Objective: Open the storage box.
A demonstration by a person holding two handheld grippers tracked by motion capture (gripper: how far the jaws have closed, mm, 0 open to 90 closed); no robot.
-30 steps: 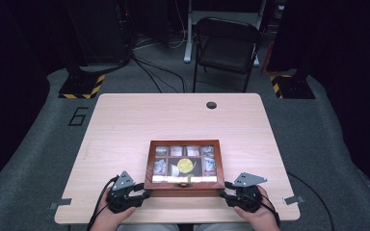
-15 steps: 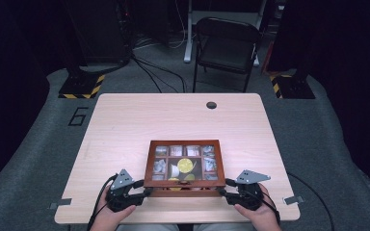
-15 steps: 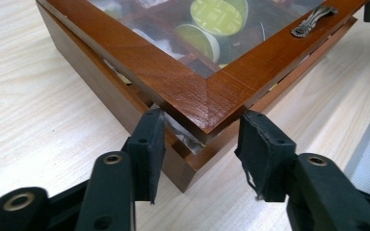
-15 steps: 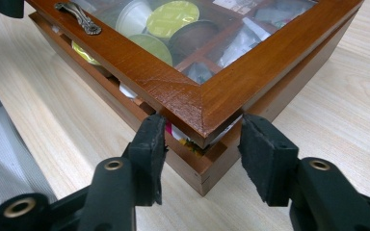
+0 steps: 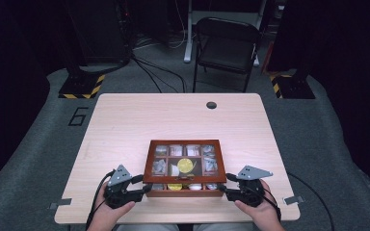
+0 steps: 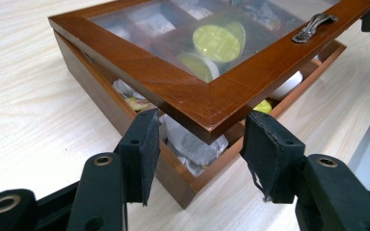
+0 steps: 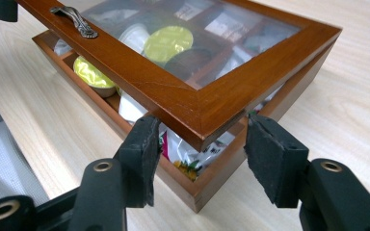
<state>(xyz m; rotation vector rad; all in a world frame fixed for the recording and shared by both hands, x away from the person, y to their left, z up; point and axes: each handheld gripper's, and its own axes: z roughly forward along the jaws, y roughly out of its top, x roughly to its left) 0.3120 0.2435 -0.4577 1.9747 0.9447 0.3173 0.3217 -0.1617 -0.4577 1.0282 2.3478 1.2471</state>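
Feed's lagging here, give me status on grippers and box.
Left gripper and right gripper jaws just opening, astride lid corners. Box lid partly raised. Table unobstructed.

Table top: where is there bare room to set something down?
Free: the far half of the table, between the wooden box and the round hole, plus strips along both side edges. Crowded: the near edge, where the left gripper and right gripper flank the box.

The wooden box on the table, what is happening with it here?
A person holds a gripper in each hand at the near corners of the wooden box. Its glass lid is raised a little at the front, and tea bags and pods show inside. The left gripper and right gripper each have a lid corner between their jaws, which have just been opening, pads apart from the wood.
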